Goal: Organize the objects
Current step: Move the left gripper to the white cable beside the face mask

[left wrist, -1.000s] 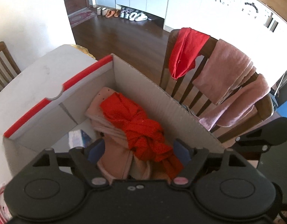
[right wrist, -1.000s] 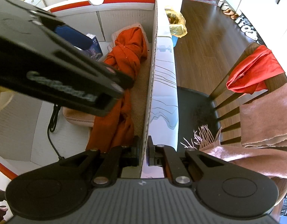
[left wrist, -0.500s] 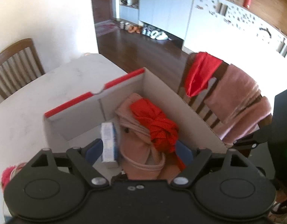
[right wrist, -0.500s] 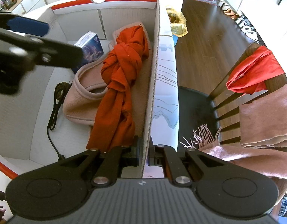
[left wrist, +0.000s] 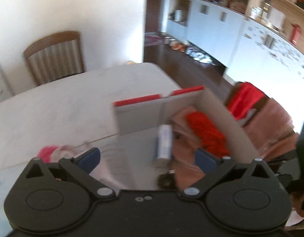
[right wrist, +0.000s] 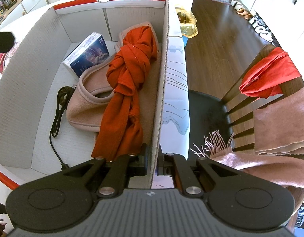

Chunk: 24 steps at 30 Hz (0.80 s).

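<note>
A white corrugated cardboard box with red-edged flaps [right wrist: 29, 90] is seen standing open on the white tabletop [left wrist: 72, 106]. Its right-hand wall is pinched between the two fingers of the right gripper [right wrist: 152, 165], whose jaws are closed tight on the cardboard. Inside the box, a knotted orange-red cloth [right wrist: 128, 90] is laid over a folded beige fleece garment with a piped edge [right wrist: 86, 102]; a small blue-and-white carton [right wrist: 88, 55] is leaned against the far wall, touching the garment, and a coiled black cable [right wrist: 60, 106] is stretched along the box floor just beside it. The left gripper [left wrist: 148, 158] is held above the near end of the box with its jaws opening wide and nothing gripped between them; that view is badly blurred, so the pink and red object [left wrist: 51, 154] on the tabletop by its left finger can only tentatively be called a bundle of fabric. Beside the tabletop, a wooden slat-back chair [right wrist: 240, 102] is draped with a red cloth [right wrist: 270, 75] and a fringed pink scarf [right wrist: 274, 130].
</note>
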{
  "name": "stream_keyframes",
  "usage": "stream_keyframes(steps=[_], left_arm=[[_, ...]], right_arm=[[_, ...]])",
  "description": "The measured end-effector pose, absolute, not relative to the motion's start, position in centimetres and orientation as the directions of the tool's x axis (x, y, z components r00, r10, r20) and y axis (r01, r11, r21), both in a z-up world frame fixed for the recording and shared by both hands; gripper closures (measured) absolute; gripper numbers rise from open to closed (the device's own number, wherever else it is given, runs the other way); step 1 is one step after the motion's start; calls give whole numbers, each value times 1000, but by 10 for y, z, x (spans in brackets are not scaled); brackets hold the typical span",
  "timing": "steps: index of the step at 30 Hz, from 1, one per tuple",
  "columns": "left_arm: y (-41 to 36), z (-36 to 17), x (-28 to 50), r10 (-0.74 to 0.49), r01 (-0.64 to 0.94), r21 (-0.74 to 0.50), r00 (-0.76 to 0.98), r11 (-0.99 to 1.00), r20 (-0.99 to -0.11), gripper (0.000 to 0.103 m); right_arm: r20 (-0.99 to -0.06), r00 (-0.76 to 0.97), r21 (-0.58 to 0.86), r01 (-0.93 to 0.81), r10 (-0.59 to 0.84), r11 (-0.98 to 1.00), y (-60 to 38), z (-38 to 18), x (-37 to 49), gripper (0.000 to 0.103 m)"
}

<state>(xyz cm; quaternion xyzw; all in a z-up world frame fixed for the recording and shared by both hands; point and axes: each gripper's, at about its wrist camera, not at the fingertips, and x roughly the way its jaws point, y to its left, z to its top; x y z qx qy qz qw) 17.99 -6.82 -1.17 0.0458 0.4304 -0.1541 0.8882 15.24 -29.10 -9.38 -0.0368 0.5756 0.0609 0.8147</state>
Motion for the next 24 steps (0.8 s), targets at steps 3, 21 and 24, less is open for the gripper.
stream_keyframes(steps=[3,21,24], left_arm=[[-42,-16,179,-195,230,-68,594,971,-780,1],[40,-53,182,35,-49,9,571,999,-820,14],[37,-56,183,33,-38,13,571,999,-820,22]], right_arm=[[-942,330,11,-141,58,990,-291,-94,152,97],[-937,347,-14,-158,43,987,-287,-93,155,97],[-938,345,-11,-155,44,988,-287,-93,155,97]])
